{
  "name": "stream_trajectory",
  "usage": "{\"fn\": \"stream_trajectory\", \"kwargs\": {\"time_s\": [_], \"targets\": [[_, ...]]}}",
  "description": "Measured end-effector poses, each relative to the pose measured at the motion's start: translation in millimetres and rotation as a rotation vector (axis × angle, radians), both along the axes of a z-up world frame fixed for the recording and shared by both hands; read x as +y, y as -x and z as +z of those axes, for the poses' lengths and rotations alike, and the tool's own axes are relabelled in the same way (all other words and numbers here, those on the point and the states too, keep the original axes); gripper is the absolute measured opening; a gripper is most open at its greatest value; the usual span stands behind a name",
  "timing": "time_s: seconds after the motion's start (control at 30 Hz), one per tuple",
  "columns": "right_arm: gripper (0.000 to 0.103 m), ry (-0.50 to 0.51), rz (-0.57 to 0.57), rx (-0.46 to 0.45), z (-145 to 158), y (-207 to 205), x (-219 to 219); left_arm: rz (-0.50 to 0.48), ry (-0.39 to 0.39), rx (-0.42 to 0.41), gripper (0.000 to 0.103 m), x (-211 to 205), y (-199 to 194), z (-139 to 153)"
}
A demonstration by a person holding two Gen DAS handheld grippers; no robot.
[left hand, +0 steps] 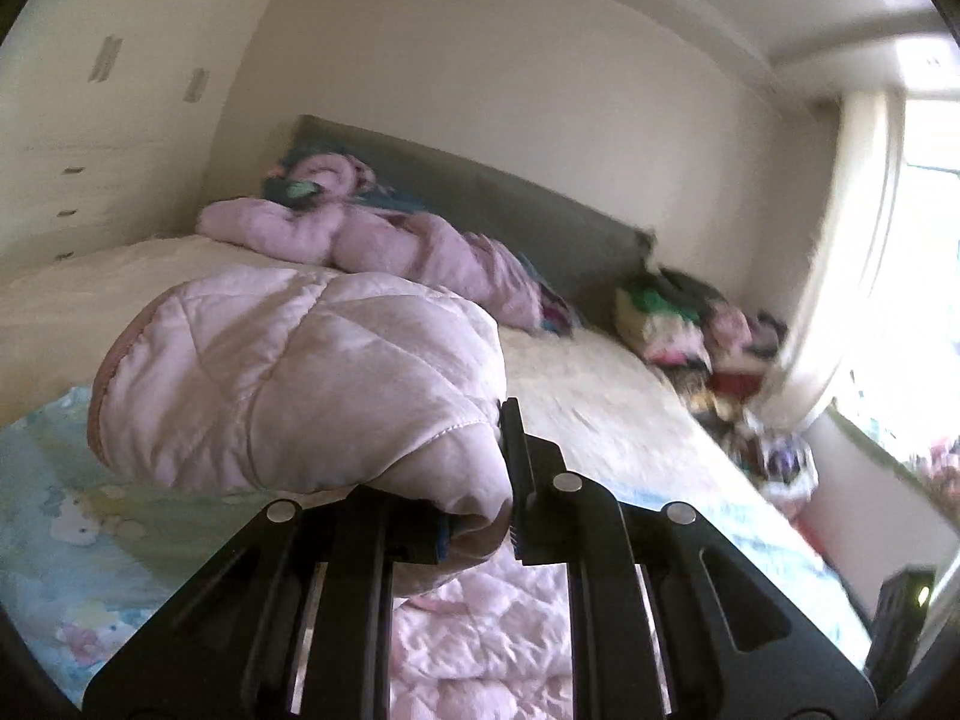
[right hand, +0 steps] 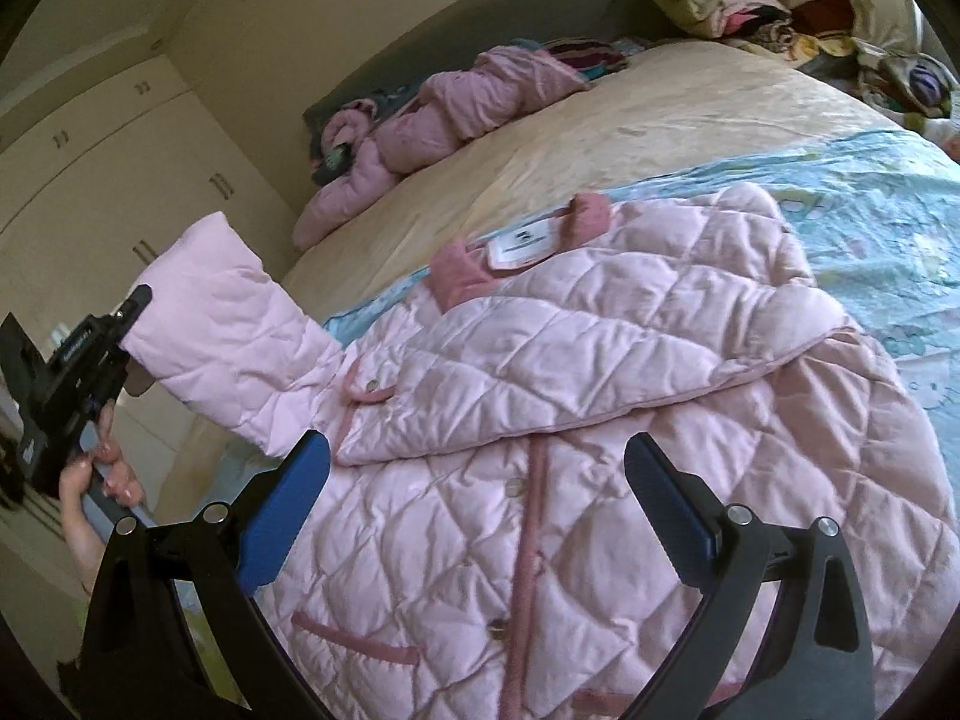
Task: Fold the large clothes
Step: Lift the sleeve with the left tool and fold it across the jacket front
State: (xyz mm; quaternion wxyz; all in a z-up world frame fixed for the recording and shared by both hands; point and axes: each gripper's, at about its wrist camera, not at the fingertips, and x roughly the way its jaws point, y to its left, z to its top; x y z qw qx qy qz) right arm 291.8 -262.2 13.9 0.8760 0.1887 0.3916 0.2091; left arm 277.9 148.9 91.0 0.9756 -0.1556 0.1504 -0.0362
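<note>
Pink jacket point(right hand: 540, 420) lies on the bed point(right hand: 600, 138); left tool point(right hand: 129, 324) is clamped on its sleeve point(right hand: 228, 336), right tool point(right hand: 480, 504) stands apart.

we see a pink quilted jacket point(right hand: 600, 396) of soft, faintly sheeny cloth, with matt darker pink trim and small shiny metal snaps. the right gripper point(right hand: 480, 516) shows matt black plastic arms, matt blue pads and bright metal pins. the bedspread point(right hand: 630, 120) looks a smooth beige cloth; the sheet point(right hand: 870, 210) is thin printed cotton.
</note>
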Motion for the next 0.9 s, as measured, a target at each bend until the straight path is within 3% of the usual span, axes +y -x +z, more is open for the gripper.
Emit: {"fn": "stream_trajectory", "kwargs": {"time_s": [0.17, 0.53, 0.67, 0.9], "targets": [[0.098, 0.024, -0.055, -0.014, 4.1, 2.4, -18.7, -0.083, -0.121, 0.036, 0.007, -42.4, -18.6, -17.8], [0.098, 0.012, -0.190, 0.025, -8.9, 2.3, -66.5, -0.226, -0.295, 0.130, 0.007, -105.5, -37.2, -74.0], [0.098, -0.013, -0.240, 0.045, -16.1, 1.1, -83.6, -0.307, -0.489, 0.163, 0.007, -142.3, -40.1, -108.4], [0.098, -0.037, -0.285, 0.068, -23.8, 0.8, -104.3, -0.410, -0.692, 0.258, 0.012, -179.9, -38.5, -165.5]]}}
